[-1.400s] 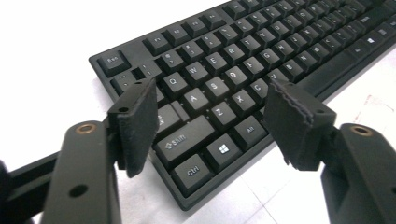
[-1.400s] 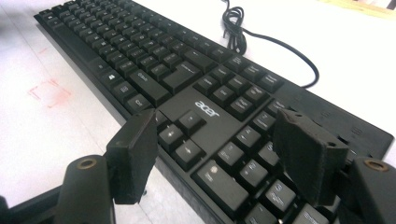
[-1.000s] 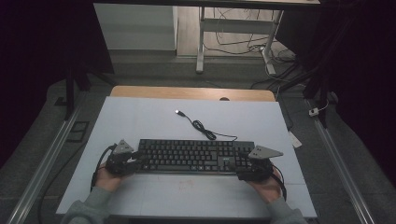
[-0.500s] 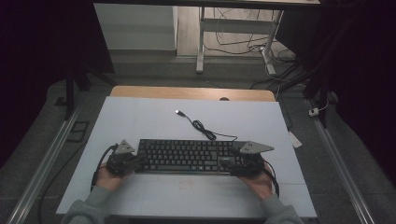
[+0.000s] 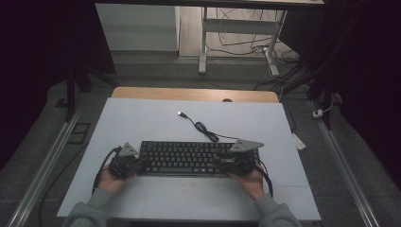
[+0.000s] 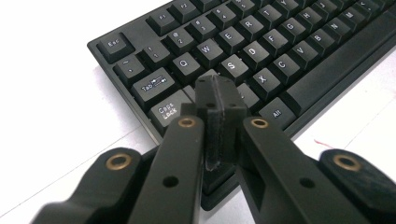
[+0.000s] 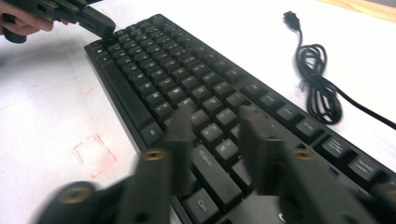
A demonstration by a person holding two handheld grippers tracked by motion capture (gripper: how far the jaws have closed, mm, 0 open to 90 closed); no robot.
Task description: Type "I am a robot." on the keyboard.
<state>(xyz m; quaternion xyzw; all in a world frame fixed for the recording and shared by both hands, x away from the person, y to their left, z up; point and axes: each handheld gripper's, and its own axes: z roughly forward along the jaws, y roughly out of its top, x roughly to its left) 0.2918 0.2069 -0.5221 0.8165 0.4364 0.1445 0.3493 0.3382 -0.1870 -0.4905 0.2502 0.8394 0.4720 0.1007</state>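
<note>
A black keyboard (image 5: 187, 158) lies across the white mat, its cable (image 5: 203, 128) coiling back to a USB plug (image 5: 180, 113). My left gripper (image 5: 138, 165) is at the keyboard's left end. In the left gripper view it (image 6: 219, 88) is shut with nothing held, its tips over the keys (image 6: 261, 60) beside Caps Lock. My right gripper (image 5: 221, 161) is over the right part of the keyboard. In the right gripper view its jaws (image 7: 217, 116) are open and blurred above the keys (image 7: 187, 79), and the left gripper (image 7: 100, 25) shows at the far end.
The white mat (image 5: 142, 123) covers a wooden table whose edge (image 5: 194, 94) shows at the back. Faint red marks (image 7: 95, 154) sit on the mat in front of the keyboard. A small white object (image 5: 299, 141) lies off the mat's right edge.
My right gripper has moved left from the keyboard's right end to above its keys. The left gripper and keyboard have stayed put.
</note>
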